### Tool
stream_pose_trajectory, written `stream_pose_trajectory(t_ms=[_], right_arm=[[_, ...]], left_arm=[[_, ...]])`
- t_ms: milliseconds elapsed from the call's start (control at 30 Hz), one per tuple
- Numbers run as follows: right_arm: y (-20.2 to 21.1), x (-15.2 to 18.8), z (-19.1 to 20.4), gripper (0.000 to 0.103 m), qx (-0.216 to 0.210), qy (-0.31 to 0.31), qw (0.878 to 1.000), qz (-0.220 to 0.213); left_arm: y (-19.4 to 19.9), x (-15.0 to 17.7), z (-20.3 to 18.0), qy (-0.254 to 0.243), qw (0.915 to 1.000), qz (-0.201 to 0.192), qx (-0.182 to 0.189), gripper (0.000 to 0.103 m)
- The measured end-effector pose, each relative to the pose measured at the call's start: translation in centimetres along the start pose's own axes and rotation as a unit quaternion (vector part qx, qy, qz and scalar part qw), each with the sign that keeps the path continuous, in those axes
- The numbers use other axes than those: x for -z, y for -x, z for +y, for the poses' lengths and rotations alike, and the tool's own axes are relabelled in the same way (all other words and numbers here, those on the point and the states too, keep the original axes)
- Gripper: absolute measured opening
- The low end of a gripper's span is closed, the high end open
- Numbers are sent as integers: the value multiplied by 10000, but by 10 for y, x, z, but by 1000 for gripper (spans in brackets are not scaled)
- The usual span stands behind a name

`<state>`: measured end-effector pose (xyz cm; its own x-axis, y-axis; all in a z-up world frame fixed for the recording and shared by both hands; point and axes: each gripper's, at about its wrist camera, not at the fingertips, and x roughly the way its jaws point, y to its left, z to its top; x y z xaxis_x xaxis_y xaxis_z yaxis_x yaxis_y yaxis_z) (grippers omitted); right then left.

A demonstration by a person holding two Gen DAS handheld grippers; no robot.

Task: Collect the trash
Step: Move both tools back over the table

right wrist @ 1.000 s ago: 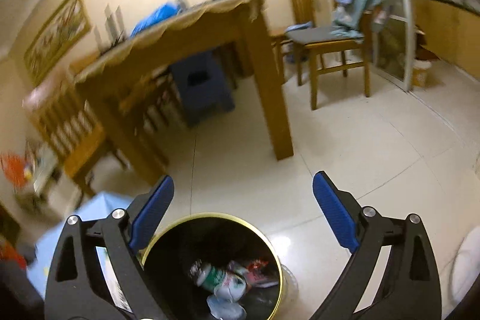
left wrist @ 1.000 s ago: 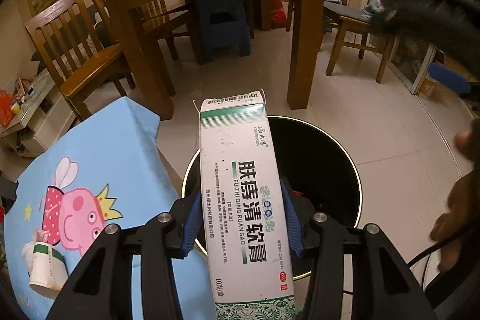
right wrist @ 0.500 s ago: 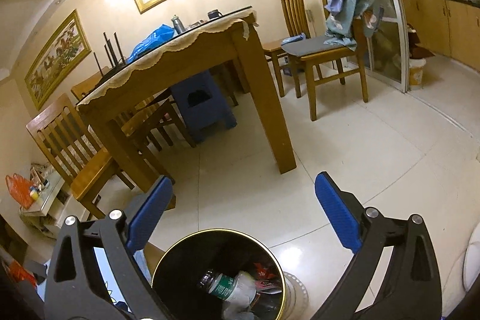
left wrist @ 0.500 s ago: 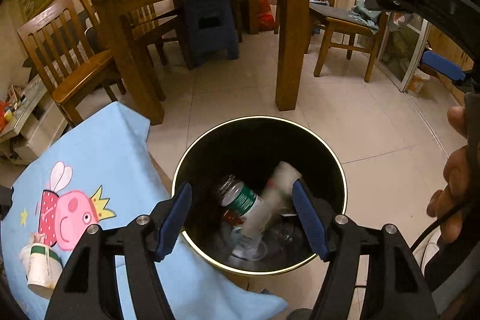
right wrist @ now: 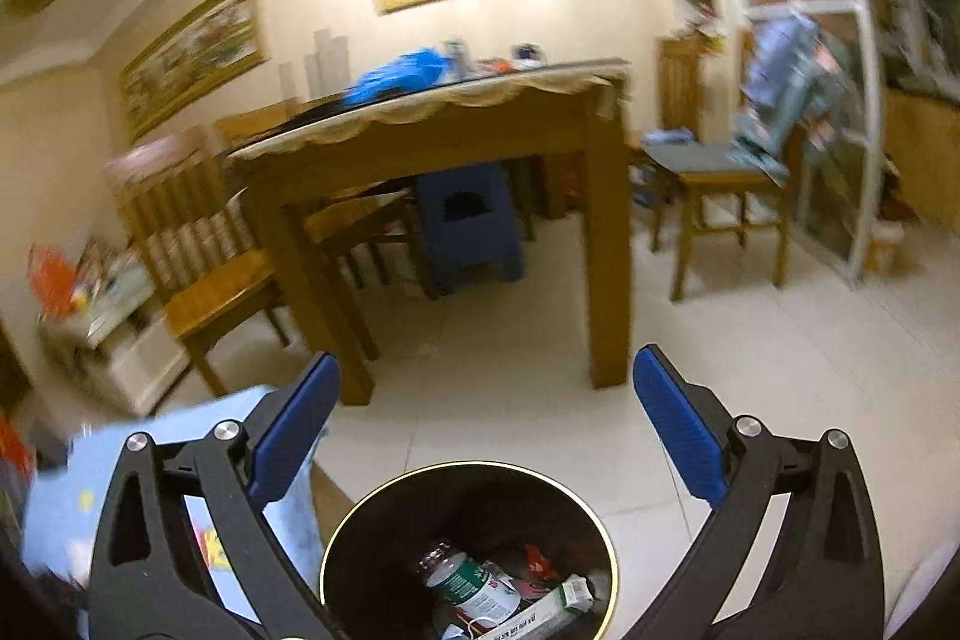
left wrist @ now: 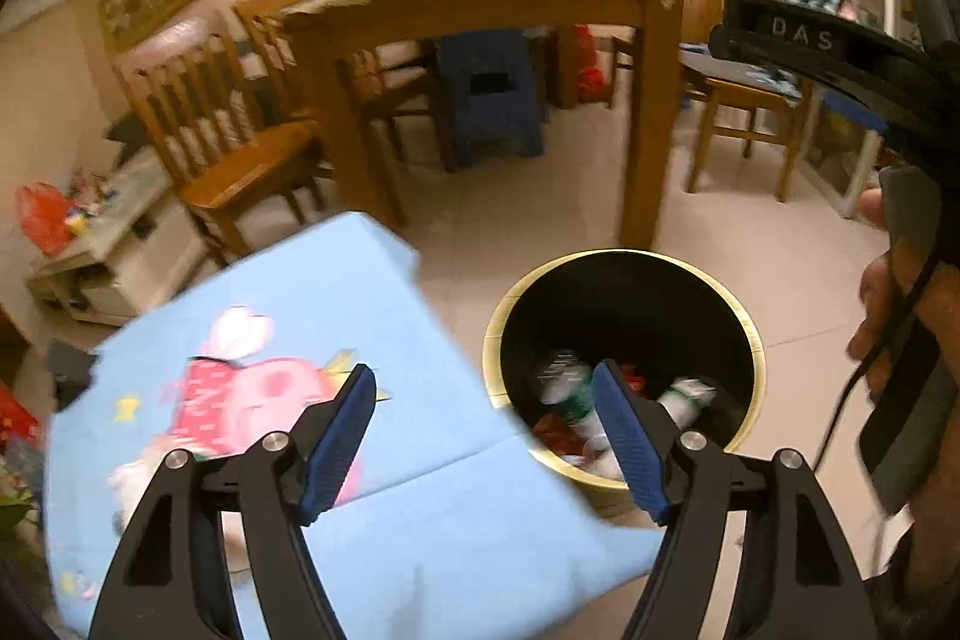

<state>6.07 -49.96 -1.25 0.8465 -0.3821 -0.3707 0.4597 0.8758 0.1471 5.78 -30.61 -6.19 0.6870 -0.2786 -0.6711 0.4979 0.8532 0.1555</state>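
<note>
1. Down inside the black trash bin (right wrist: 468,550) lies the collected trash: a white medicine box (right wrist: 540,619) on its side near the bottom, a clear bottle with a green-and-white label (right wrist: 465,583) just beside it, and some red wrapper scraps (right wrist: 537,559) behind them.
2. Seen from the left wrist, the same trash bin (left wrist: 624,268) stands on the tiled floor (left wrist: 750,244) with its gold rim showing, and the bottle (left wrist: 564,388) and box (left wrist: 684,394) are both partly visible within it.
3. Over the near edge of the bin, the left gripper (left wrist: 486,436) has its blue-padded fingers (left wrist: 342,436) spread wide and holds nothing.
4. Above the bin, the right gripper (right wrist: 483,436) likewise stands wide open, and its fingers (right wrist: 678,436) are empty.
5. Just left of the bin is a low table under a light-blue cartoon-pig cloth (left wrist: 312,340); the bin almost touches its edge, and a blurred white cup-like object (left wrist: 135,478) sits on the cloth behind the left finger.
6. At the right edge of the left wrist view, a bare hand (left wrist: 882,316) grips the handle of the other gripper.
7. Farther back stand a wooden dining table (right wrist: 456,130) with a fringed cover, wooden chairs (right wrist: 198,244) and a blue plastic stool (right wrist: 468,220) underneath it.
</note>
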Motion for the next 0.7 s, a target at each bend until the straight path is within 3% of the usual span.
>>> stream_pose_trajectory(t_ms=[200,367,567,700], right_arm=[[-4,26,74,97,-485,1216,9911,258],[-2,50,126,97,-1242,1526,9784,640],[9,91,197,97,-2335,1784,9483,1204],[15,124,237,97,-3342,1484,9123,1843]], left_arm=[[25,30,73,410,9964,-78,-735,78],[42,67,156,1000,9846,80,-1430,85],[58,131,257,1991,9583,473,-1994,85],[70,157,298,2392,9471,514,-2079,85]])
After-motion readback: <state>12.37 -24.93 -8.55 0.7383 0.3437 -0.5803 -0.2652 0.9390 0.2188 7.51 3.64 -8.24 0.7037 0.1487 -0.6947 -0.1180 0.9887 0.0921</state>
